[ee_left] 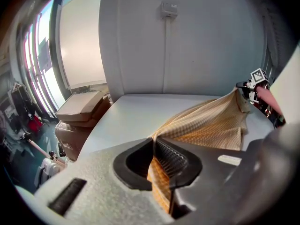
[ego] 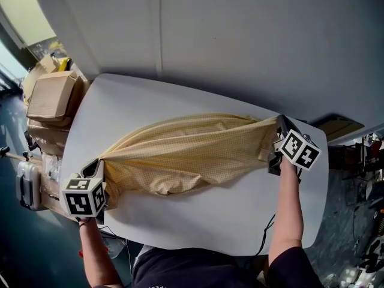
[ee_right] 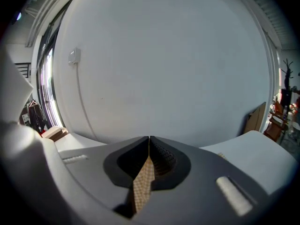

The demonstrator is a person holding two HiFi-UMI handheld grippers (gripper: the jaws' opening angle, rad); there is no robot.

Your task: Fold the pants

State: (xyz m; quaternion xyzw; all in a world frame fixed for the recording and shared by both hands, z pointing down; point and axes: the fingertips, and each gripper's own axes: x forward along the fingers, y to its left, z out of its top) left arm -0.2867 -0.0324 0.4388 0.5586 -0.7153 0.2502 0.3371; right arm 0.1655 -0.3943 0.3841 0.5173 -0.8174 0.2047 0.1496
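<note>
1. Pants (ego: pixel 192 149), pale yellow check, span the white counter (ego: pixel 204 221) from my left gripper (ego: pixel 96 168) at its 8 o'clock edge to my right gripper (ego: pixel 277 138) at its 3 o'clock edge. I hold one end in each, I judge, so the cloth is drawn out long before any fold is made.
2. My left jaws are clamped on a thick pinch of the fabric. In the left gripper view the cloth runs down between the ribbed pads and fans out toward 2 o'clock, where the other gripper holds the far end.
3. My right jaws are pressed almost together on a thin strip. Only a narrow band of check shows between the pads, so I take it for a single edge or corner, not a bunch.
4. The far edge of the pants runs fairly straight between my two grips. The near part sags and bunches toward 6 o'clock and lies on the counter. Holding by the ends lets the weight pull the wrinkles down, but that slack tells me the cloth is not yet spread flat.
5. Cardboard boxes (ego: pixel 51 95) sit off the counter at 10 o'clock, well apart from the cloth and out of my way.
6. The thin hold on the right looks the weaker one, so a hard tug from the left might draw the strip out.
</note>
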